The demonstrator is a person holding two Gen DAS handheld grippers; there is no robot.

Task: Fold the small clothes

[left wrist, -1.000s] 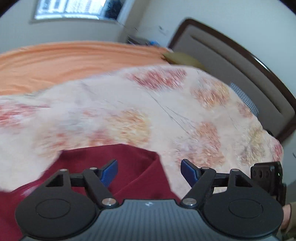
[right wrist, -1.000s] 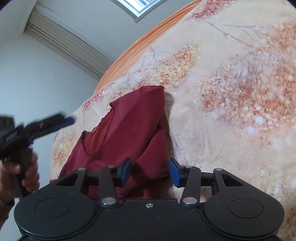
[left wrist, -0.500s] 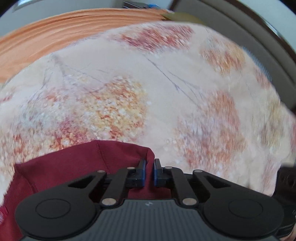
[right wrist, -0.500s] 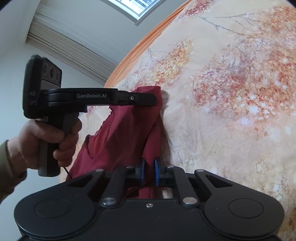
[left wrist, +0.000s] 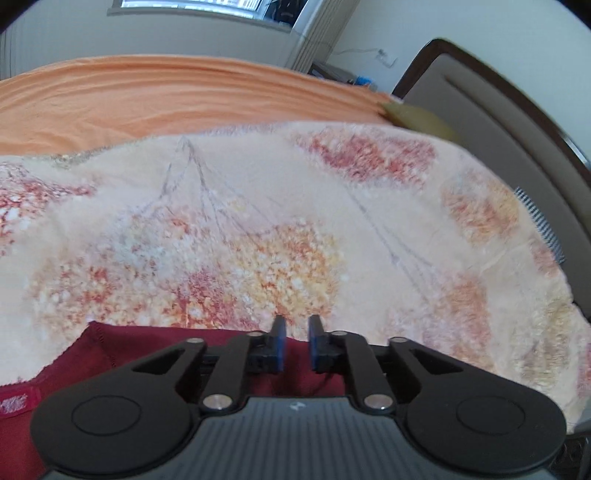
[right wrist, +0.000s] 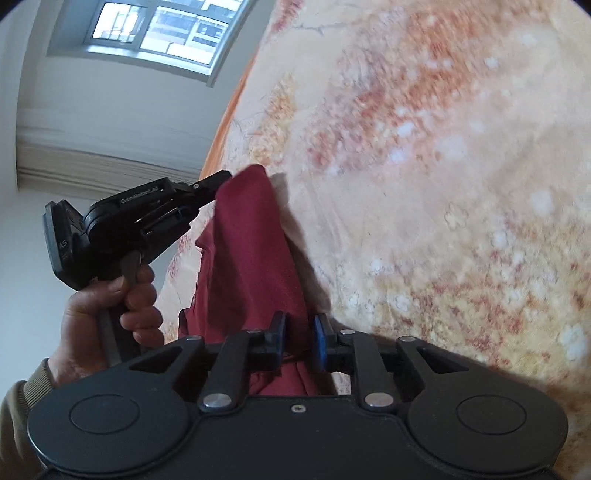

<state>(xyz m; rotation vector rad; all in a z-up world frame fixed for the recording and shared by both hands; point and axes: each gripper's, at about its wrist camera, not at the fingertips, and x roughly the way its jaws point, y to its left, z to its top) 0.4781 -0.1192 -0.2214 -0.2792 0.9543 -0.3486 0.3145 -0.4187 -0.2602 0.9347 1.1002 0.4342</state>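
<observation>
We hold one dark red garment (left wrist: 110, 354) over a bed, a black two-finger gripper in each hand. The cloth is a soft, matte knit with a stitched hem along its edge and a small red label with white print at the lower left of the left wrist view. It lies low on a plush blanket (left wrist: 295, 206), cream with fuzzy blotches of red, orange and yellow and thin grey branch lines.

Our left gripper (left wrist: 296, 341) hangs over the garment's upper edge. Its two blue pads stand a narrow gap apart and are opening; red cloth shows in the gap and behind it, but the pads do not press on it. In the right wrist view, our right gripper (right wrist: 298, 341) also has two blue pads a little apart and opening, and the red fabric runs down between them; whether either pad touches the cloth we cannot tell. From there the garment (right wrist: 251, 251) rises in a long, narrow, draped fold to a rounded corner beside the tip of the left gripper (right wrist: 221, 181), which a hand (right wrist: 107, 306) grips by its handle; an olive sleeve cuff shows at the wrist.

Beyond the blanket lies one orange sheet (left wrist: 166, 96), ribbed with long parallel wrinkles. One padded headboard (left wrist: 498, 122) with a dark curved wooden frame stands at the right, and one window (right wrist: 155, 33) lights the pale wall.
</observation>
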